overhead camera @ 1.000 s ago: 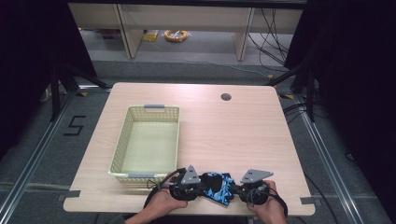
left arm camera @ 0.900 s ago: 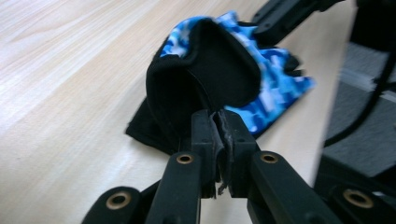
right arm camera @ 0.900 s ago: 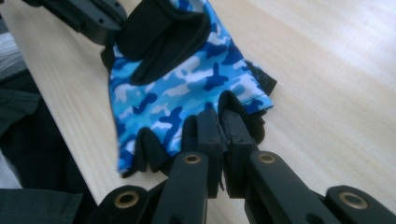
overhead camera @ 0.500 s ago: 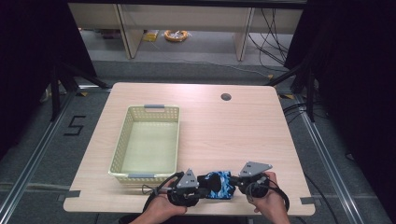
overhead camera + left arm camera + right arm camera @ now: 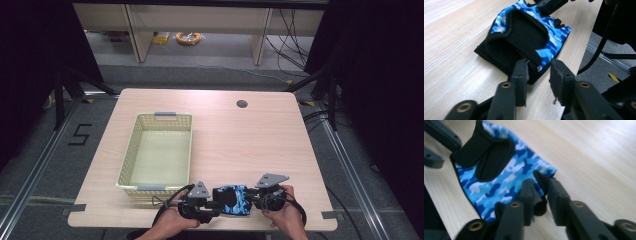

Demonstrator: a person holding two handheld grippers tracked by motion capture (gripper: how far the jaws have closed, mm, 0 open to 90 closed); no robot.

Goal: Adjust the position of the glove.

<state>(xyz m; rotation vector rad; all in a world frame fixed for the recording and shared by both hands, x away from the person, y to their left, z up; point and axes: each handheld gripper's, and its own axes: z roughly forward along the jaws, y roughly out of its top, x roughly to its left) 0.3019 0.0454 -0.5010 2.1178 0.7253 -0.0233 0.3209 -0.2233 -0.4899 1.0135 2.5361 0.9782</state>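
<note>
The jaws of the left gripper (image 5: 537, 72) stand parted in the left gripper view, one jaw against the black cuff edge of a blue camouflage fingerless glove (image 5: 529, 37), the other clear of it beside the table (image 5: 451, 62) edge; nothing is clamped.

In the right gripper view, the right gripper (image 5: 540, 186) has its jaws pinched on a dark finger stub at the glove's (image 5: 506, 175) near corner, the cloth bunched between them.

In the high view, both grippers sit lower and closer to the near table edge than a second ago, the left gripper (image 5: 212, 205) and right gripper (image 5: 252, 197) flanking the glove (image 5: 232, 199). My reading: a two-sided pickup is forming, only the right side secured. The pale mesh basket (image 5: 131, 150), just beyond the left jaws, holds nothing.
</note>
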